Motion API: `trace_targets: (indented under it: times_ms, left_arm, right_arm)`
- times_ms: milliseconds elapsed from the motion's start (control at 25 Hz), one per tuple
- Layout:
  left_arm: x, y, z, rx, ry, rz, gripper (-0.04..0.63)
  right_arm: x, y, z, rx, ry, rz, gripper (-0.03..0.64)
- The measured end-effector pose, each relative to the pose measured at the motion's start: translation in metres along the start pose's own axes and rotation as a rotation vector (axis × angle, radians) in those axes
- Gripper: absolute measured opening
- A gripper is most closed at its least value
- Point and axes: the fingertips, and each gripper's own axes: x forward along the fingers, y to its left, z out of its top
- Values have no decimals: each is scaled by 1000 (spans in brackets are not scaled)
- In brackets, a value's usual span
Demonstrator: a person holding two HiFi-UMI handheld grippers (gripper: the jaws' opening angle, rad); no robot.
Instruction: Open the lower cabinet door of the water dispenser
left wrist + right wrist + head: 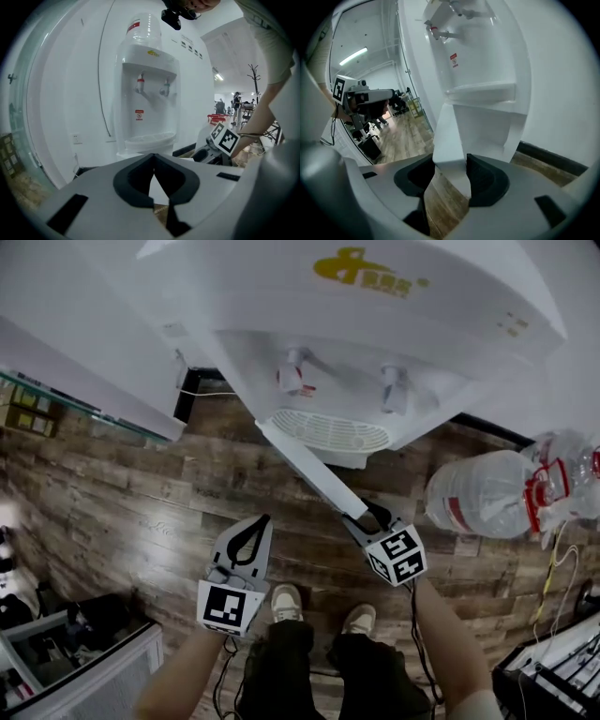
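Dispenser: a white water dispenser (375, 334) stands against the wall on a wood floor (141, 512). I see a red tap (292, 376) and a second tap (394, 390) above a slotted drip tray (323, 432).
Door: the lower cabinet door (309, 465) stands open. It angles out from under the drip tray toward me, with its free edge at my right tool.
Right tool: my right tool (450, 171) pinches the door's free edge, with a pad against each face of the panel.
Left tool: my left tool (153, 161) has its tips pressed together with nothing between them. It hangs over the floor left of the door and apart from it.
Bottle: a large clear water bottle (478, 493) lies on its side on the floor, right of the dispenser.
Shoes: my shoes (286, 601) show just below the two tools in the head view.
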Motion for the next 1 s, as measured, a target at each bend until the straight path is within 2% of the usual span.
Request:
trace_targets:
  times_ms: [160, 320, 560, 760, 1000]
  left_arm:
    - [-29, 12, -5, -42, 21, 43, 5]
    - [-56, 22, -12, -46, 47, 79, 5]
    - [-94, 46, -15, -102, 55, 150, 5]
    - [-121, 67, -22, -114, 89, 197, 5]
    - [-141, 88, -21, -124, 108, 232, 5]
  right_arm:
    - [6, 35, -6, 16, 55, 20, 219]
    - [14, 72, -10, 38, 102, 61, 225]
    - [29, 123, -1, 97, 132, 100, 232]
    - [47, 157, 6, 148, 168, 109, 235]
    - [73, 202, 22, 136, 195, 159, 251]
